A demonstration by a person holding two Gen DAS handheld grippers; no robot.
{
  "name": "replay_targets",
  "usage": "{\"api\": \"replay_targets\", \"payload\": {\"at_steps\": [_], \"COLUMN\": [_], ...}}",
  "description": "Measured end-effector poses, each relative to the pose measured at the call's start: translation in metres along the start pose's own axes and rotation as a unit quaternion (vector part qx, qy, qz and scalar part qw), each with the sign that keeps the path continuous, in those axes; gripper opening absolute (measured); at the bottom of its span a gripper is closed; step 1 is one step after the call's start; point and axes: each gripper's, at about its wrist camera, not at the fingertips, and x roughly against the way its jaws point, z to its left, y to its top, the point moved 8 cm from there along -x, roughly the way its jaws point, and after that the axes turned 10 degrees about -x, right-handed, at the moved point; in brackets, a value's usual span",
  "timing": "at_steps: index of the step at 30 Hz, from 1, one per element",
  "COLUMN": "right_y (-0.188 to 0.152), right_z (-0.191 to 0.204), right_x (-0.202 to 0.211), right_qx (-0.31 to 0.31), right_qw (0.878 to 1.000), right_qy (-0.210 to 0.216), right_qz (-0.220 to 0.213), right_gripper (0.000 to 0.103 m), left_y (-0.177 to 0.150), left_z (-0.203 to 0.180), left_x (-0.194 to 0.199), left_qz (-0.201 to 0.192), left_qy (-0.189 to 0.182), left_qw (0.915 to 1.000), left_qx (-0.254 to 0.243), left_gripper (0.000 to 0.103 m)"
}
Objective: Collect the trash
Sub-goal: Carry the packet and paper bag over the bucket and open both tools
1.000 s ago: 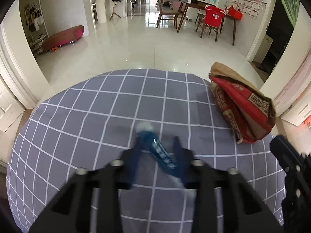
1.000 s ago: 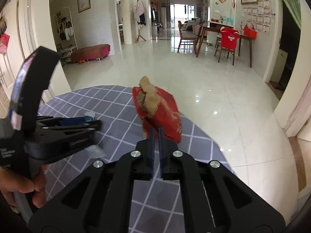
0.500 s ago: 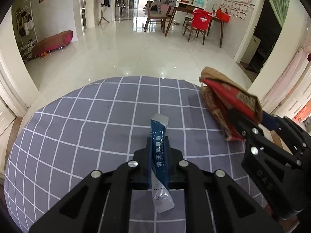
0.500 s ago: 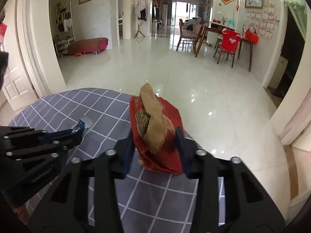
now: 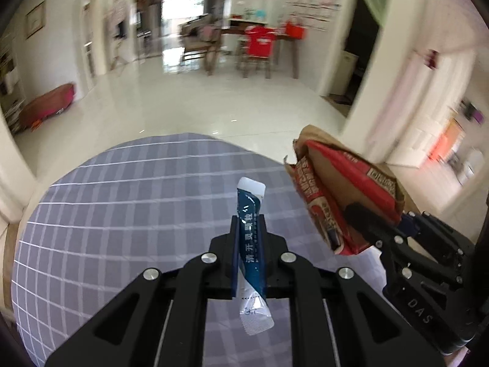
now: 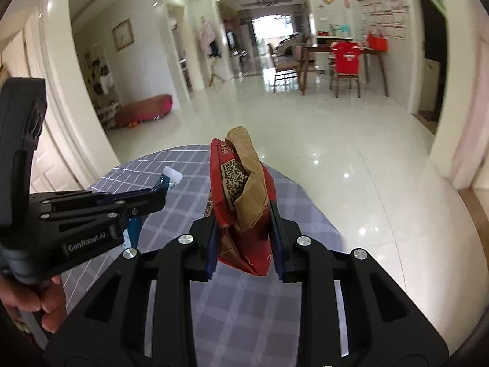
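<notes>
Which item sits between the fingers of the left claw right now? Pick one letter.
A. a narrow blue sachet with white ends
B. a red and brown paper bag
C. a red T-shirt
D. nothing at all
A: in the left wrist view the left claw is shut on the blue sachet, which stands up between its fingers, while the red and brown paper bag is in the right claw.

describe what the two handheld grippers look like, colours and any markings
Both are matte black plastic with silver screws and dark blue pads on the fingers. The left gripper reads "GenRobot.AI" in white on its side; the right gripper shows raised "DAS" lettering. No cables or sleeves visible.
</notes>
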Motion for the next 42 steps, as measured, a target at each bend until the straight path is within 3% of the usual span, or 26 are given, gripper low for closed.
{"api": "replay_targets", "payload": {"at_steps": [6,11,17,22,24,25,30,42], "right_y": [-0.042,-0.101,-0.157,-0.196,-0.210,-0.216,-0.245,-0.251], "right_z": [-0.069,-0.140,-0.205,-0.248,-0.264,-0.275,-0.306,-0.310], "right_x": [0.102,0.179,0.223,0.228,0.227,0.223,0.210,0.251], "right_qx": [-0.067,-0.129,-0.183,-0.228,-0.245,-0.256,-0.309,-0.297], "right_qw": [0.996,0.986,0.971,0.959,0.954,0.951,0.937,0.924], "right_qy": [-0.028,-0.085,-0.135,-0.149,-0.155,-0.157,-0.155,-0.222], "right_qz": [-0.044,-0.069,-0.078,-0.075,-0.081,-0.080,-0.055,-0.093], "right_gripper": [0.028,0.028,0.028,0.034,0.065,0.068,0.068,0.071], "left_y": [-0.024,-0.060,-0.109,-0.143,-0.151,-0.159,-0.178,-0.196], "left_z": [-0.120,-0.218,-0.301,-0.342,-0.352,-0.357,-0.376,-0.417], "left_x": [0.029,0.028,0.006,-0.017,-0.026,-0.031,-0.050,-0.057], "left_qz": [-0.012,-0.001,0.027,0.056,0.065,0.075,0.101,0.120], "left_qy": [-0.057,-0.108,-0.144,-0.156,-0.156,-0.159,-0.162,-0.176], "left_qw": [0.9958,0.9870,0.9755,0.9679,0.9661,0.9642,0.9584,0.9475], "left_qx": [-0.070,-0.119,-0.164,-0.189,-0.195,-0.199,-0.212,-0.238], "left_gripper": [0.010,0.010,0.010,0.010,0.010,0.010,0.010,0.010]}}
